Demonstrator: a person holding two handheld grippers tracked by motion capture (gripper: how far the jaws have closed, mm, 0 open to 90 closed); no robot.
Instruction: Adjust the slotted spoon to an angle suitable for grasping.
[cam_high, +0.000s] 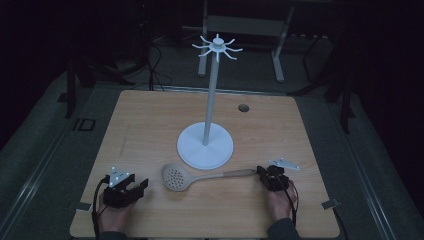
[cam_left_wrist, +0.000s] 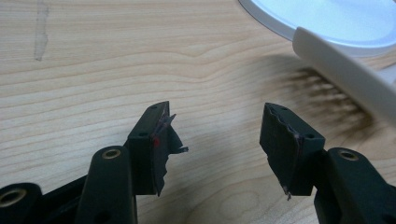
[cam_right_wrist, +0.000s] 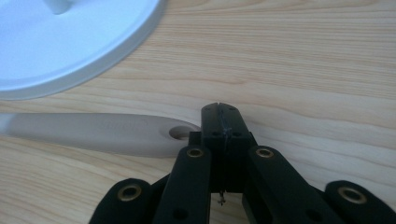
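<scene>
High view, looking down on a pale wooden worktop (cam_high: 150, 115) in a dim room. Nearest, at the bottom edge, two hands come in, each holding a black gripper. The left gripper (cam_high: 140, 186) rests on the worktop at lower left with its jaws spread apart and nothing between them. The right gripper (cam_high: 261, 171) sits at lower right, its jaws pressed together, their tips touching or just beside the end of a spoon's handle.

Between the two grippers lies the spoon (cam_high: 200, 177), a beige slotted one, flat on the worktop. Its round, holed bowl points toward the left gripper and its handle runs toward the right gripper.

Just behind the spoon stands a white rack (cam_high: 205, 145): a round flat base, a tall thin pole, and a ring of curved hooks at the top. Farther back, a small dark hole (cam_high: 243, 107) sits in the worktop near its far edge.

Left gripper view: the open jaws frame bare wood, with the spoon's rim (cam_left_wrist: 345, 74) and the rack's base (cam_left_wrist: 327, 18) at upper right.

Right gripper view: the shut jaws lie just beside the handle's end (cam_right_wrist: 140, 133), where a small hanging hole shows; the rack's base (cam_right_wrist: 70, 46) is at upper left.
</scene>
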